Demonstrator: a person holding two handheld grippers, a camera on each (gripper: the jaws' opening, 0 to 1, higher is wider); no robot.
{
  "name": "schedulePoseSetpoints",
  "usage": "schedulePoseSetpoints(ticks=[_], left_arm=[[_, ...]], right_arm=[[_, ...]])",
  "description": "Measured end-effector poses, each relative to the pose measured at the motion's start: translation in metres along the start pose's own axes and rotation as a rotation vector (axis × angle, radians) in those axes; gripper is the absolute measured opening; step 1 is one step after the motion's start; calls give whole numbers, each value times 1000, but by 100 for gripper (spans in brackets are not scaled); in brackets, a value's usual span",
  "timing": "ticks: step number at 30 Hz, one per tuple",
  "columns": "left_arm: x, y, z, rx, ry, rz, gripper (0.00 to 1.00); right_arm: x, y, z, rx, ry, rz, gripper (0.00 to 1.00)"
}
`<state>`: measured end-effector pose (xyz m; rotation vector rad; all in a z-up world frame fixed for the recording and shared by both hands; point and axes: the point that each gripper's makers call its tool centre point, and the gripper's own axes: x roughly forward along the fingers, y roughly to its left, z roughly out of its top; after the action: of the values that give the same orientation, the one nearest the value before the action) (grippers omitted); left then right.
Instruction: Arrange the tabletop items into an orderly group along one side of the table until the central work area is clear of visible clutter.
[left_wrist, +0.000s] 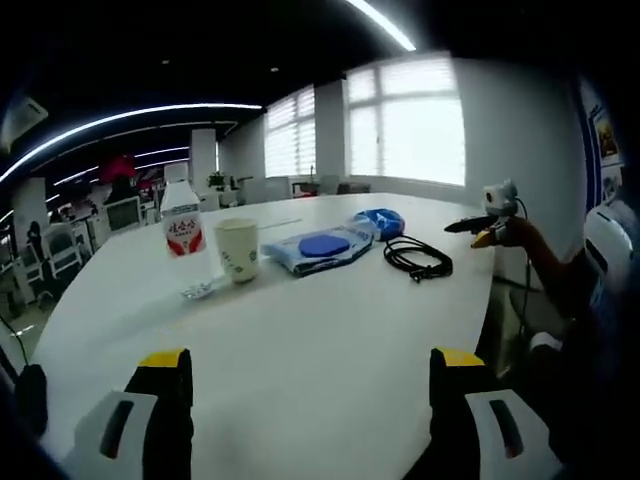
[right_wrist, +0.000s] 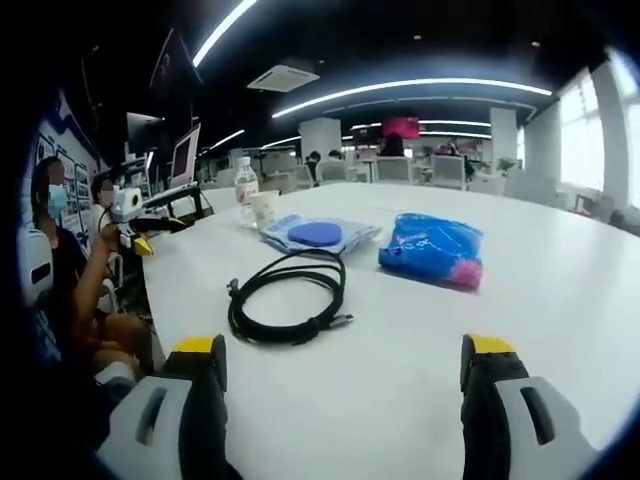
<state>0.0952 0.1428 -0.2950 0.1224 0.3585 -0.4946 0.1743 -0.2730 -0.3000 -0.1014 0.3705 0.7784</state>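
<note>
On the white table (left_wrist: 330, 340) stand a water bottle (left_wrist: 181, 220) with a red label and a paper cup (left_wrist: 237, 250). Right of them lie a clear bag with a blue disc (left_wrist: 320, 247), a blue packet (left_wrist: 380, 222) and a coiled black cable (left_wrist: 418, 260). A small clear wrapper (left_wrist: 205, 290) lies in front of the cup. My left gripper (left_wrist: 311, 362) is open over bare table, well short of them. My right gripper (right_wrist: 343, 350) is open just short of the cable (right_wrist: 290, 297); beyond lie the packet (right_wrist: 432, 250), bag (right_wrist: 318, 235), cup (right_wrist: 264, 210) and bottle (right_wrist: 245, 188).
The right gripper (left_wrist: 490, 228) hangs past the table's right edge, and the left gripper (right_wrist: 135, 225) shows on the left, held by a person's hand. Office chairs (left_wrist: 60, 255) and monitors (right_wrist: 185, 155) ring the table. Windows (left_wrist: 410, 125) line the far wall.
</note>
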Motion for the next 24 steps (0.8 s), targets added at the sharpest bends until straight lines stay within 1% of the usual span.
schedulePoseSetpoints(ticks=[6,11,15,24], left_arm=[[-7,7,-5,-17,-5,18,98],[-11,10,-13,-17,19,25,98],[-17,13,-15,-22,17,30,98],[-27,17,-18,-11,38,35,98]], right_arm=[[-2,-2,-3,5,4,-10,94],[-3,-2,-6,9,13,-15,94],[-7,-6,-7,11,16,-24,94],[-14,-10,-10,13,25,-34,95]])
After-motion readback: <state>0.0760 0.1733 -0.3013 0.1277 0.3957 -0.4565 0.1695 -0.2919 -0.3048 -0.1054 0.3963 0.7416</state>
